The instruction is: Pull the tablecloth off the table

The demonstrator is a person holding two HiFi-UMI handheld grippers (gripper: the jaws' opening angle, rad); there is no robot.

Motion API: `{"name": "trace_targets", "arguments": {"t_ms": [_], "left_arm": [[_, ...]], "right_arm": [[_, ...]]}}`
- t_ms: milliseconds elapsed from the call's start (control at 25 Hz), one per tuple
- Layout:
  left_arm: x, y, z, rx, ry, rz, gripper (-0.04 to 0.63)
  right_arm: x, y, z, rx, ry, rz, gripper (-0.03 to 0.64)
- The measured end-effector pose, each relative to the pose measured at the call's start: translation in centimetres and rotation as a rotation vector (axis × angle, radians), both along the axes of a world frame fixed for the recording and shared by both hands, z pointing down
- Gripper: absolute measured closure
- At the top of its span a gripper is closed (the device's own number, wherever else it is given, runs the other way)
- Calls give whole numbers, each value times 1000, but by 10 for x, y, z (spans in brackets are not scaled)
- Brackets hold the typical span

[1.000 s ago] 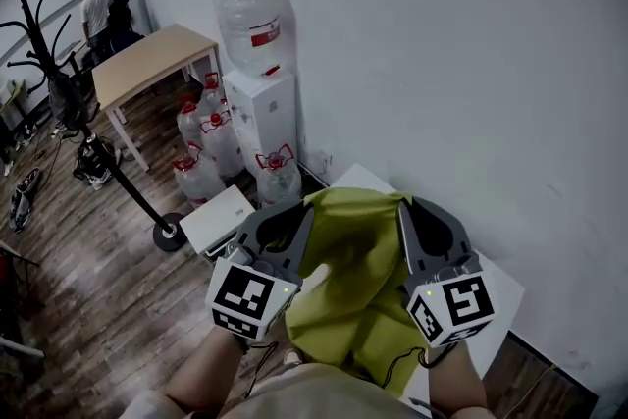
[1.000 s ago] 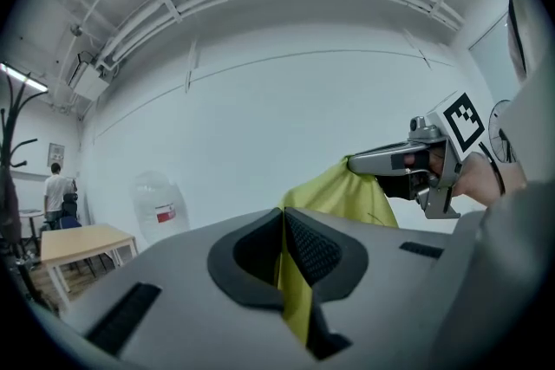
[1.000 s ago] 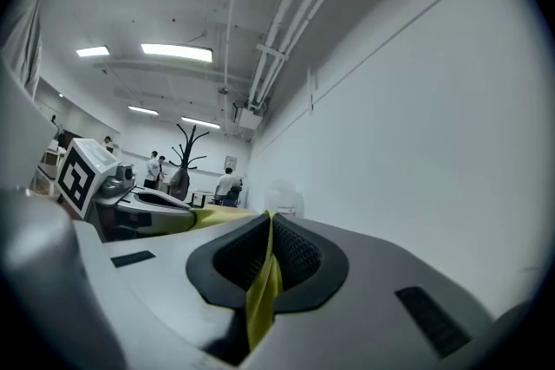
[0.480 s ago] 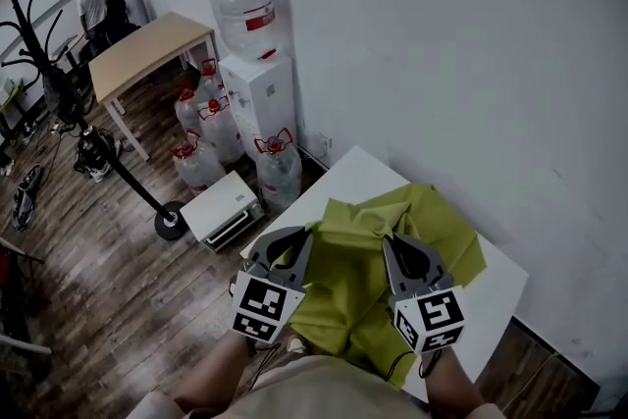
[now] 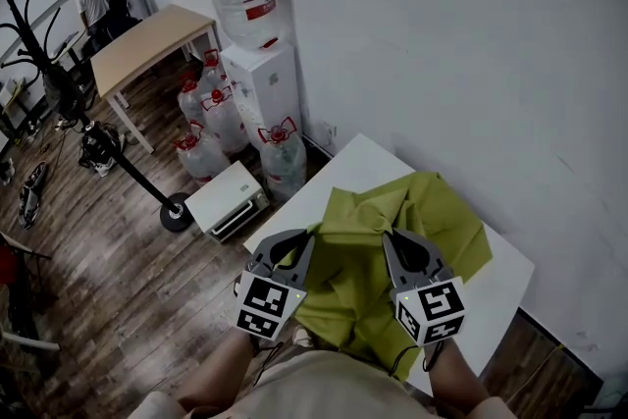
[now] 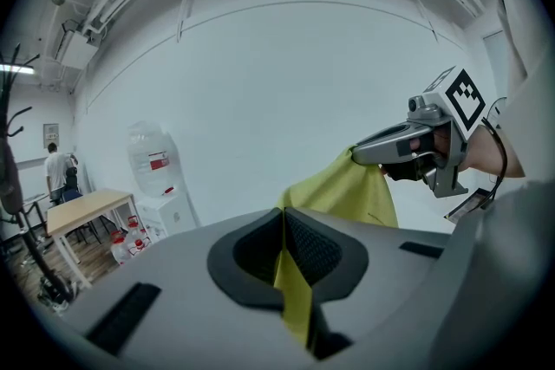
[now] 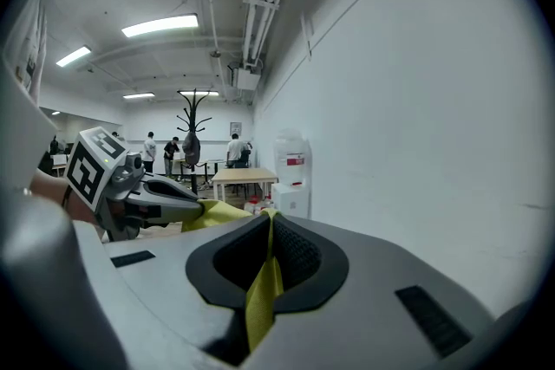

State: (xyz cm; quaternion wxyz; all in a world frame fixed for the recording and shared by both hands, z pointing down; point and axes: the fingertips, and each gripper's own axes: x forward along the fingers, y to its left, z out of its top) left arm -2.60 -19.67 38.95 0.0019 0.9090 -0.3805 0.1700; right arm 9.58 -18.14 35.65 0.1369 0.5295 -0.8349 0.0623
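A yellow-green tablecloth (image 5: 422, 216) lies bunched on a small white table (image 5: 365, 162) against the wall, its near part lifted toward me. My left gripper (image 5: 312, 233) is shut on one edge of the cloth, and my right gripper (image 5: 385, 235) is shut on the edge beside it. In the left gripper view the tablecloth (image 6: 290, 280) is pinched between the closed jaws, with the right gripper (image 6: 355, 153) holding cloth off to the right. In the right gripper view the tablecloth (image 7: 263, 294) hangs from the closed jaws, and the left gripper (image 7: 204, 204) shows at the left.
A water dispenser (image 5: 257, 54) with several spare bottles (image 5: 202, 157) stands left of the table by the wall. A white box (image 5: 230, 201) sits on the wooden floor. A coat stand (image 5: 88, 128) and a wooden table (image 5: 147, 44) are farther left, with people beyond.
Both grippers have drawn back toward me with the cloth. The cloth has slid off the table's far left corner, baring more white tabletop.
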Motion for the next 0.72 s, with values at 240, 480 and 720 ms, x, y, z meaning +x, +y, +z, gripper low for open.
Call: {"name": "trace_targets", "arguments": {"t_ms": [240,480,720], "left_arm": [[0,-6,-2,-10,14,-8,572],[1,-10,-2,-4,6,-6,572],[4,-11,-10,7,15,-6,572]], "right_arm": [[1,-5,-1,-4,-16,-11,584],[1,-8,-1,-3,-19,-19,584],[6,-8,-8,12,-43,-24,584]]}}
